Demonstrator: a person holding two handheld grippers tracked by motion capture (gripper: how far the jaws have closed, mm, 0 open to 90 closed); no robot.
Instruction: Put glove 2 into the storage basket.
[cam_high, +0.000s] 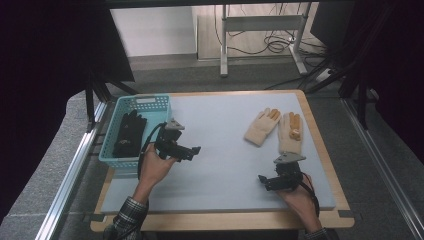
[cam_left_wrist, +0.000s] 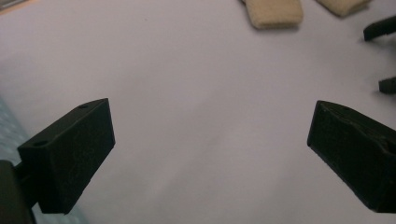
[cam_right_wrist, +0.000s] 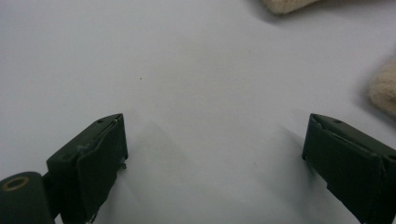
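A big pale grey table (cam_high: 225, 150) takes up the middle of the high view. It has a wooden edge all around it.

At the left of the table sits a light blue basket (cam_high: 111, 156). It has small holes in its walls. A pair of black gloves (cam_high: 129, 134) lies inside the basket.

At the upper right of the table lie two cream gloves, flat on the grey top. The left cream glove (cam_high: 261, 127) leans a little to the right. The right cream glove (cam_high: 291, 132) has orange patches on its fingers. The two gloves lie just beside each other.

The left gripper (cam_high: 196, 150) is at the middle left of the high view, just to the right of the basket. A hand (cam_high: 156, 167) holds it above the table. In the left gripper view its two black jaws are spread wide, and there is nothing between them but bare table.

The right gripper (cam_high: 262, 181) is at the lower right of the high view, below the cream gloves and near them. In the right gripper view its jaws are spread wide too, with bare table between them. A bit of cream glove (cam_right_wrist: 385, 88) peeks in at the right edge there.
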